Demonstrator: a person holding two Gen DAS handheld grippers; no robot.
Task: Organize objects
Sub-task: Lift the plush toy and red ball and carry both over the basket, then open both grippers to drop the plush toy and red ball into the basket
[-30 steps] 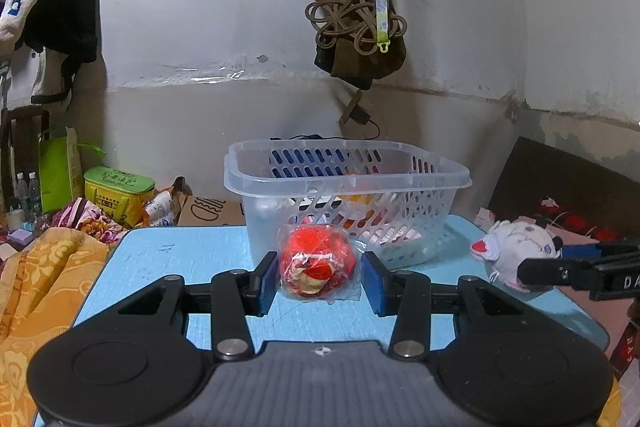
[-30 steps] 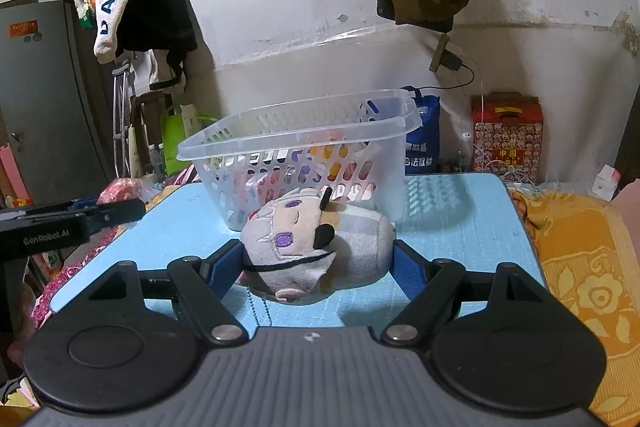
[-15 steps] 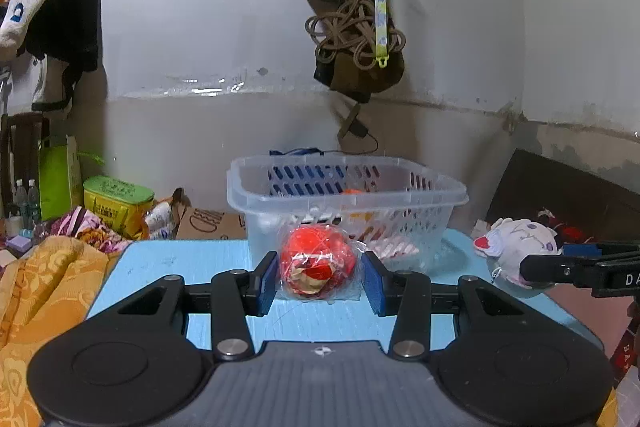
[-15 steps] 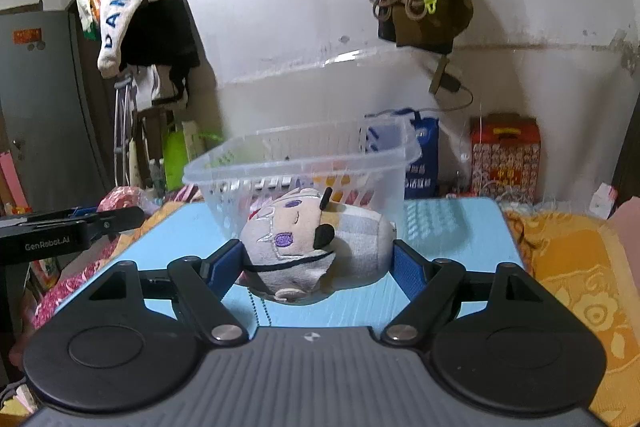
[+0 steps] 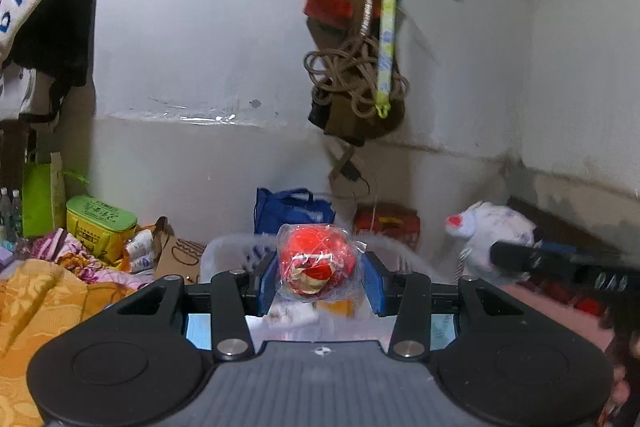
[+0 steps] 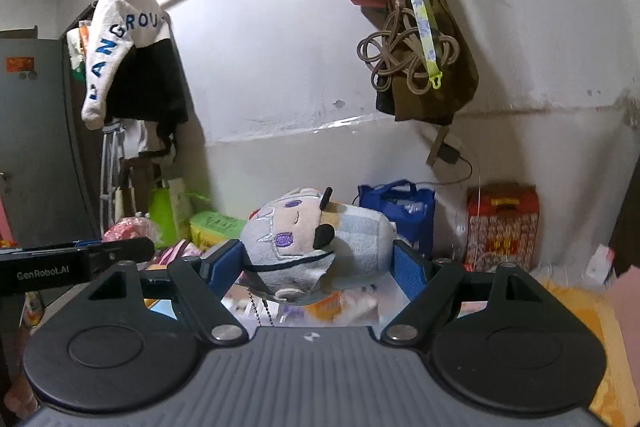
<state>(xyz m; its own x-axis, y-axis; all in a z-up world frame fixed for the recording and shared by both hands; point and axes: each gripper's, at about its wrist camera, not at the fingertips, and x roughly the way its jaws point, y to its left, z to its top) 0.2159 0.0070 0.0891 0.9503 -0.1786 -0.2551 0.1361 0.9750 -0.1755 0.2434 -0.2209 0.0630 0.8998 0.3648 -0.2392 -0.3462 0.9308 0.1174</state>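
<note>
My left gripper (image 5: 319, 277) is shut on a red ball wrapped in clear plastic (image 5: 317, 259) and holds it above the clear plastic basket (image 5: 224, 251), whose rim shows just below. My right gripper (image 6: 318, 259) is shut on a grey and white plush toy (image 6: 316, 243) and holds it over the same basket, whose contents (image 6: 332, 303) blur beneath the fingers. The plush toy (image 5: 488, 231) and the right gripper also show at the right of the left wrist view. The left gripper's side (image 6: 76, 263) shows at the left of the right wrist view.
Orange patterned cloth (image 5: 44, 299) lies to the left. A blue bag (image 5: 292, 211), a red box (image 6: 502, 227) and a green tin (image 5: 100, 221) stand by the white wall behind. Bags and rope (image 5: 356, 79) hang on the wall. Clothes (image 6: 128, 67) hang at left.
Both grippers have risen and moved forward with their objects, from table level in front of the basket to above its rim. The basket now sits low in both views.
</note>
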